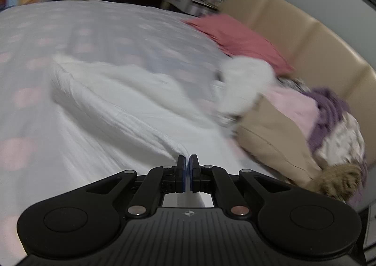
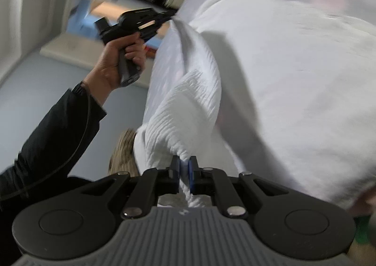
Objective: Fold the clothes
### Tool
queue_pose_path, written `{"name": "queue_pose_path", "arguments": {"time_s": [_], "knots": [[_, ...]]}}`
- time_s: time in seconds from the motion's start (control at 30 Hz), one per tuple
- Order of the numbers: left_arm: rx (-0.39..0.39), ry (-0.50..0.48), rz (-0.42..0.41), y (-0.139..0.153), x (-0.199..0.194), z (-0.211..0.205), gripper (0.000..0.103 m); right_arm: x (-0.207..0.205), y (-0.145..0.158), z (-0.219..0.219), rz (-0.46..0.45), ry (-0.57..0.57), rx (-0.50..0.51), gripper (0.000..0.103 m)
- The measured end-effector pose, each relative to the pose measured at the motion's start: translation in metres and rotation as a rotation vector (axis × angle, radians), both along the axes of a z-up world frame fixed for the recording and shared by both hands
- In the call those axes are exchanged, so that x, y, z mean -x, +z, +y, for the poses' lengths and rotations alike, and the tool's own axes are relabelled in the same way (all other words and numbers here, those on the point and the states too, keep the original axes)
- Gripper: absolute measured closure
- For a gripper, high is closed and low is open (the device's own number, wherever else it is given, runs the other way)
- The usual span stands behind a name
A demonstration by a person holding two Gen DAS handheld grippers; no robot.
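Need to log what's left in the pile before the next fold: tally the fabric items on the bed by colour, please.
White ribbed cloth, pinched by both grippers: 1
Fluffy white item: 1
Dusty-red pillow: 1
Beige garment: 1
Pale pink garment: 1
Purple garment: 1
White patterned garment: 1
Tan knitted piece: 1
Total: 8; blur may hide more.

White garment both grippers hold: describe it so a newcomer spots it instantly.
On the bed with the pale spotted sheet, look left of the clothes pile by the beige headboard. The white garment stretches toward the camera. Unlike the pile's coloured pieces, it is plain white, ribbed, and pinched by both grippers.
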State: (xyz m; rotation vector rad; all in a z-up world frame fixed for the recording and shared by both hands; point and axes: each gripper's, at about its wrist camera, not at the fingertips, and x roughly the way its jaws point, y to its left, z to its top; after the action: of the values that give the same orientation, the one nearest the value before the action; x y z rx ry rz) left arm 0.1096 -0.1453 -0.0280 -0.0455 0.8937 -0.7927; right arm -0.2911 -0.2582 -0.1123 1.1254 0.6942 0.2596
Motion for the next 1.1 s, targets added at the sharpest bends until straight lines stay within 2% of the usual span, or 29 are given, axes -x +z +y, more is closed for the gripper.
{"name": "queue_pose_path", "arguments": {"time_s": [0.1, 0.2, 0.23, 0.27, 0.33, 0.4, 0.47, 0.5, 0.57, 0.63, 0.73, 0.83, 0.9, 1.1], "knots": [[-0.031, -0.075, -0.009, -0.01, 0.016, -0.048, 0.102, 0.019, -0.011, -0.023, 0.05, -0.11, -0.062, 0.094], [-0.114, -0.14, -0.001, -0.03, 0.032, -0.085, 0.096, 0.035, -0.022, -0.045, 0.15, -0.218, -0.074, 0.094], [-0.136, -0.163, 0.005, -0.037, 0.038, -0.091, 0.089, 0.04, -0.023, -0.052, 0.219, -0.239, -0.036, 0.093], [-0.154, -0.186, 0.012, -0.044, 0.044, -0.095, 0.084, 0.045, -0.025, -0.06, 0.288, -0.259, 0.003, 0.087], [-0.178, -0.216, 0.024, -0.052, 0.052, -0.098, 0.078, 0.052, -0.027, -0.072, 0.411, -0.288, 0.085, 0.086], [-0.197, -0.224, 0.015, -0.05, 0.056, -0.095, 0.068, 0.05, -0.022, -0.071, 0.452, -0.269, 0.189, 0.085], [-0.196, -0.213, -0.036, -0.041, 0.059, -0.086, 0.057, 0.05, -0.006, -0.071, 0.403, -0.238, 0.317, 0.084], [-0.191, -0.207, -0.057, -0.036, 0.059, -0.08, 0.056, 0.05, 0.004, -0.069, 0.371, -0.221, 0.392, 0.083], [-0.181, -0.196, -0.051, -0.033, 0.056, -0.07, 0.055, 0.045, 0.023, -0.054, 0.304, -0.181, 0.57, 0.073], [-0.196, -0.193, -0.033, -0.037, 0.055, -0.062, 0.055, 0.041, 0.033, -0.042, 0.247, -0.145, 0.743, 0.073], [-0.255, -0.211, -0.029, -0.05, 0.06, -0.052, 0.055, 0.039, 0.032, -0.031, 0.162, -0.066, 0.902, 0.072], [-0.304, -0.238, -0.024, -0.06, 0.067, -0.044, 0.056, 0.031, 0.023, 0.0, 0.096, 0.068, 1.025, 0.072], [-0.319, -0.248, -0.025, -0.061, 0.07, -0.042, 0.056, 0.021, 0.019, 0.02, 0.083, 0.141, 1.069, 0.071], [-0.283, -0.239, -0.029, -0.048, 0.074, -0.04, 0.056, -0.01, -0.005, 0.042, 0.068, 0.198, 1.104, 0.073]]}}
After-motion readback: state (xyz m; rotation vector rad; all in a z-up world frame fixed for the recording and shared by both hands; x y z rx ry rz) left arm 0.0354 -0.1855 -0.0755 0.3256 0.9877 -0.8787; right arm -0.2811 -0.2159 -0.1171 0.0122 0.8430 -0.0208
